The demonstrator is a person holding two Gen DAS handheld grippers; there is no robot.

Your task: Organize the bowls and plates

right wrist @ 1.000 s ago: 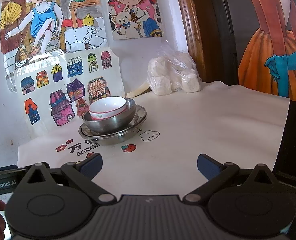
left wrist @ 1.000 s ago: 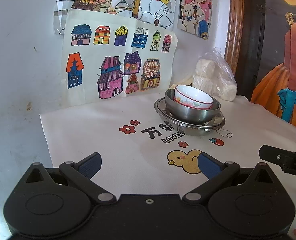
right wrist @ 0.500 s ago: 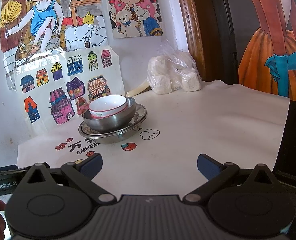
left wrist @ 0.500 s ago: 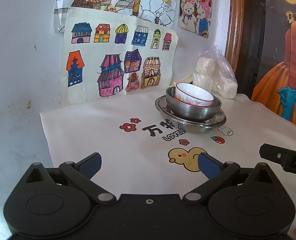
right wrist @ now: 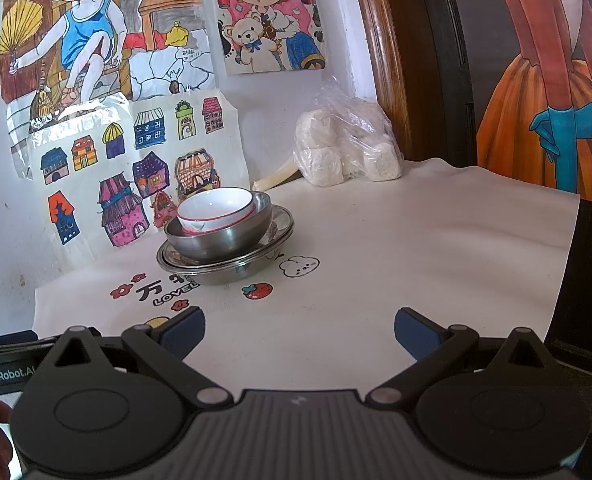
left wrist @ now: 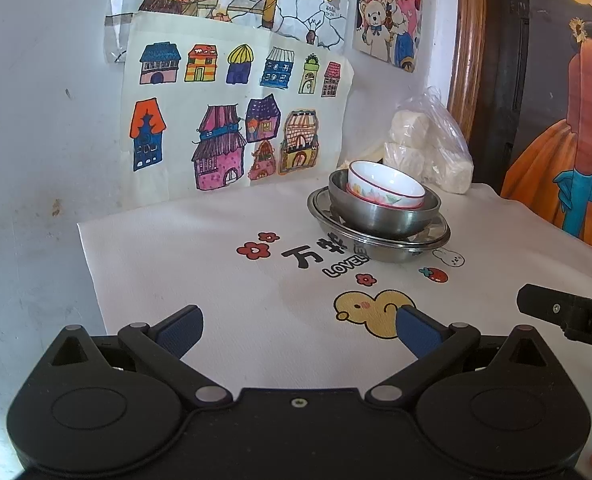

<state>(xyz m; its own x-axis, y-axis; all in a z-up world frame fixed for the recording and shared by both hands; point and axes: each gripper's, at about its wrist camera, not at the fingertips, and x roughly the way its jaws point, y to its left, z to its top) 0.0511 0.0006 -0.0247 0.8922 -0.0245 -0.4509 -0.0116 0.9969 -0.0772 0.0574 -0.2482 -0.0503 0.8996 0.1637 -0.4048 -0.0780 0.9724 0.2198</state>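
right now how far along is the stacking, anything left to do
Looks essentially done: the white bowl sits inside the steel bowl, which sits in the steel plate. Nothing is in hand; the left gripper and right gripper are both open, back from the stack. No loose dishes show.

left gripper (left wrist: 298, 330): jaws spread, empty | right gripper (right wrist: 300, 332): jaws spread, empty

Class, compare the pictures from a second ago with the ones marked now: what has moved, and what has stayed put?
Very little. The left gripper has tilted or drifted slightly, so the stack sits a touch lower and further right in its view. Nothing was grasped or released. The white bowl stays nested in the steel bowl on the steel plate; the right gripper stays open, short of them.
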